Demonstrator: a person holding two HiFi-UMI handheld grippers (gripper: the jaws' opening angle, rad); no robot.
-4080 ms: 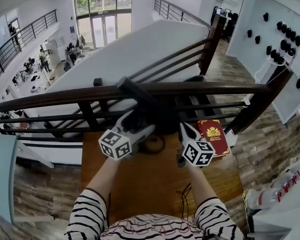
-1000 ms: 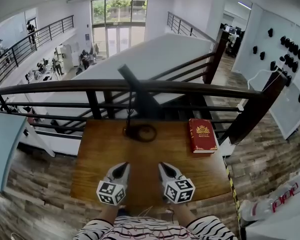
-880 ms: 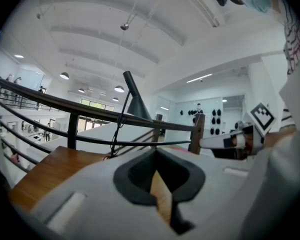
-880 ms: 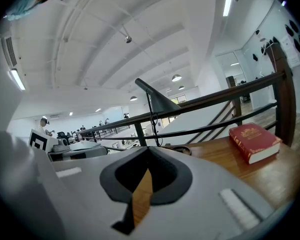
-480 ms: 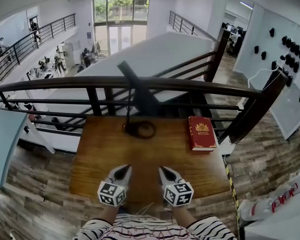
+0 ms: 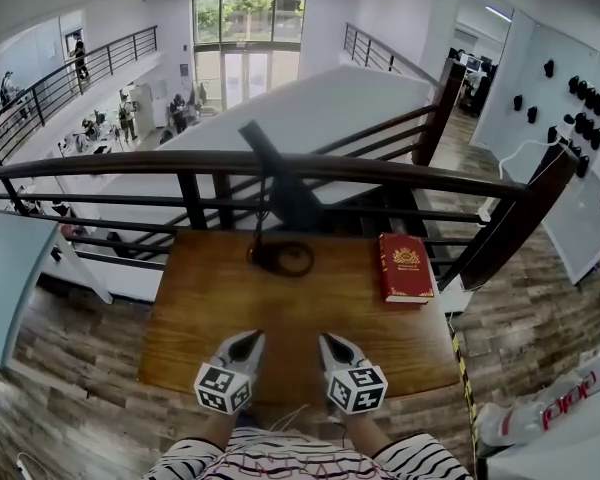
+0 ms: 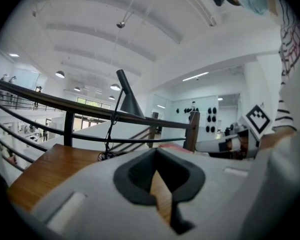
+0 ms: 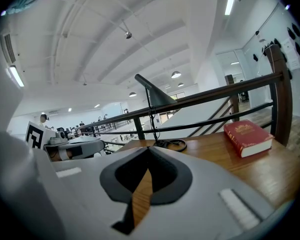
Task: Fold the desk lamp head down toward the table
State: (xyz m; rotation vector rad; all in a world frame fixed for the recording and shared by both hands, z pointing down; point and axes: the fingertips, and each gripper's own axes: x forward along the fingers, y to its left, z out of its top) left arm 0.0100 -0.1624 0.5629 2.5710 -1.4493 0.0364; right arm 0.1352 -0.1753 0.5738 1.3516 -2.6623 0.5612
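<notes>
A wooden table (image 6: 280, 313) stands against a dark railing (image 6: 400, 175) that overlooks a lower floor. The desk lamp (image 6: 283, 196) sits at the far edge of the table, just in front of the railing, about midway along it. Its ring-shaped base (image 6: 282, 258) lies flat on the wood with a cord coiled at it. Its black cone-shaped head (image 7: 128, 100) is up above the base on a slant, narrow end high and wide end lower. From the right gripper view the head (image 8: 158, 96) stands out against the ceiling, above the top rail.

A red book (image 6: 405, 266) lies closed on the far right part of the table, well apart from the lamp.

Both grippers are at the near edge of the table, side by side and far from the lamp. The left gripper (image 6: 246, 341) has its jaws pressed together with nothing between them — only a sliver of tabletop shows through the gap behind the tips. The right gripper (image 6: 331, 342) is the same: jaws closed, empty, pointing across the table toward the lamp base and the railing. The person's striped sleeves (image 6: 430, 458) show at the bottom of the head view.
</notes>
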